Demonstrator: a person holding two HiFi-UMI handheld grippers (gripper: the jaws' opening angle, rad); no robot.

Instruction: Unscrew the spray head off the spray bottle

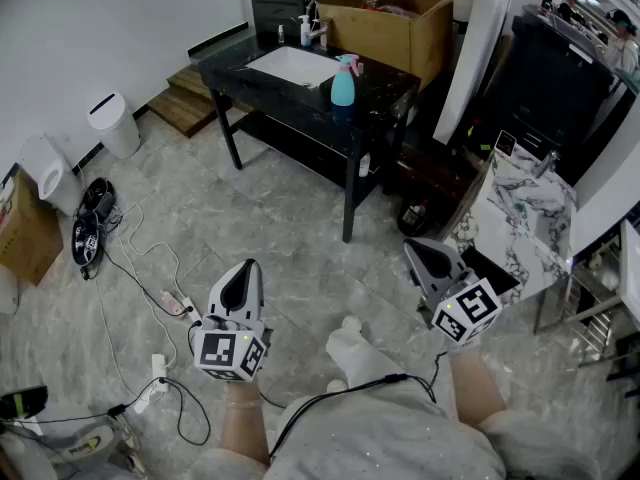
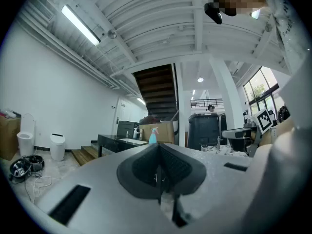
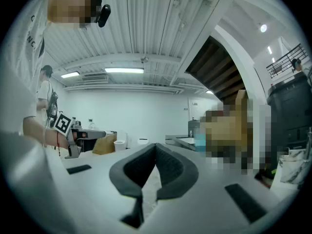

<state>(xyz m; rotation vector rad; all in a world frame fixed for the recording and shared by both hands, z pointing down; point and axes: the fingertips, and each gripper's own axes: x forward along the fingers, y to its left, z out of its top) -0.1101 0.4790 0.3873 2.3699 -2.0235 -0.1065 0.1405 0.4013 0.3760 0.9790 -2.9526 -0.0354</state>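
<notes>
Both tools are at your waist, pointing level. The left gripper (image 1: 243, 273) has its jaws pressed together with nothing between them, and the right gripper (image 1: 425, 256) is the same: closed and empty. Neither is near the work, so the step in hand is judged to be the approach.

Below you is a grey stone-tile floor (image 1: 290, 218). Loose cables (image 1: 150, 288) trail across it to your left, so step clear of them. A white bin (image 1: 113, 123) stands by the wall farther left.

Ahead stands a black table (image 1: 385, 93) with a white basin (image 1: 290, 65) set into its top. The spray bottle (image 1: 343, 86) stands upright near the table's front edge, just beside the basin. Its body is blue, and the pink spray head (image 1: 349, 63) is not yet removed. A cardboard box (image 1: 385, 23) sits behind it.

Recommended procedure: open both sets of jaws before you arrive. Clamp the body with one gripper. Take the collar under the head with the other and turn. Keep the bottle upright, as it may tip or spill.
</notes>
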